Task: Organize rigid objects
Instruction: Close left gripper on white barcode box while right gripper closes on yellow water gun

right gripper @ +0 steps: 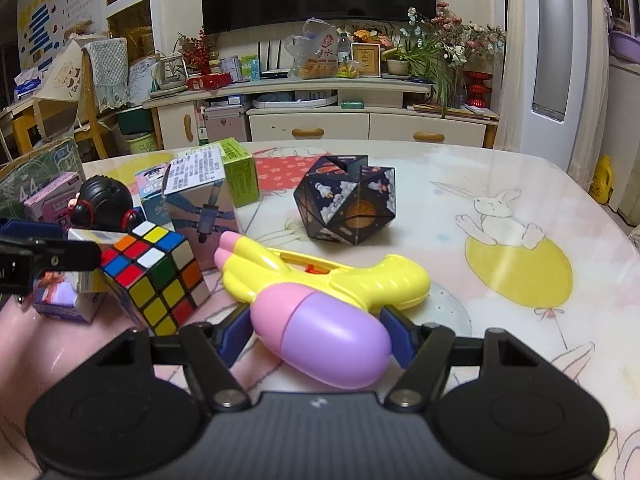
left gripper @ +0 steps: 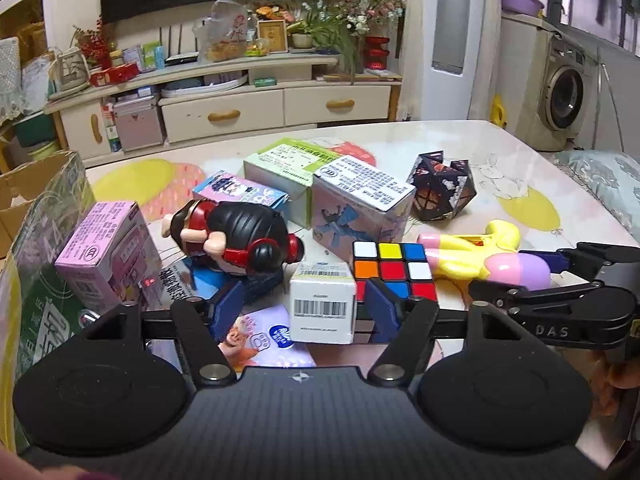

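My left gripper is open, its blue fingers on either side of a small white barcode box without touching it. A Rubik's cube stands just right of that box, and shows in the right wrist view. My right gripper is open around the pink and purple tank of a yellow toy water gun lying on the table; it looks wider than the tank. That gun also shows in the left wrist view, with the right gripper beside it.
A black-haired figurine, a pink box, a blue box, a green box, a white printed box and a dark folding cube crowd the table. A cardboard carton stands at left.
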Demonstrator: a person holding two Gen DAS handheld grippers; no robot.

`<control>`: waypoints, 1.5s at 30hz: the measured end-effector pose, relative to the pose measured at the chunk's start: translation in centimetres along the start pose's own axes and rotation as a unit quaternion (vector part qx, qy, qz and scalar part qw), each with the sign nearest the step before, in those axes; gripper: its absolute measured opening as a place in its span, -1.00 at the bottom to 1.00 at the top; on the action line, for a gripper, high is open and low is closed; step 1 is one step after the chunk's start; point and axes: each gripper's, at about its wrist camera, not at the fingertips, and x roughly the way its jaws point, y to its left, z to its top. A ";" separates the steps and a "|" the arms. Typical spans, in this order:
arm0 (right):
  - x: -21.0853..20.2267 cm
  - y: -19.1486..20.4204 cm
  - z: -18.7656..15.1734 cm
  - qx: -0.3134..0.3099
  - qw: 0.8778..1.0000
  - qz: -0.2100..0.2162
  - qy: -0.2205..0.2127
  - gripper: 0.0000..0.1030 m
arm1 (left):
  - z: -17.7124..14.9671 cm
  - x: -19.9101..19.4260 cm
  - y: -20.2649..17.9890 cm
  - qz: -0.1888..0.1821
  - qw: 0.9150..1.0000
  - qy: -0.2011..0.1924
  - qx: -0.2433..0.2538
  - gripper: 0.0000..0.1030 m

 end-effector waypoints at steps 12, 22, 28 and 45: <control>0.4 -1.8 0.0 0.014 0.999 -0.044 0.010 0.35 | -0.6 1.8 -2.6 -0.081 0.996 0.029 -0.016 0.32; 0.2 -2.1 -0.1 0.015 0.999 -0.040 0.009 0.36 | -1.5 4.1 -4.5 -0.026 0.999 0.024 -0.008 0.43; 0.3 -1.4 0.0 0.006 0.999 -0.035 0.009 0.51 | -1.2 5.8 -4.9 0.011 0.999 0.023 -0.025 0.52; 1.1 -1.4 0.1 0.011 0.999 -0.036 0.014 0.62 | -0.6 7.6 -3.4 0.013 0.999 0.013 -0.046 0.90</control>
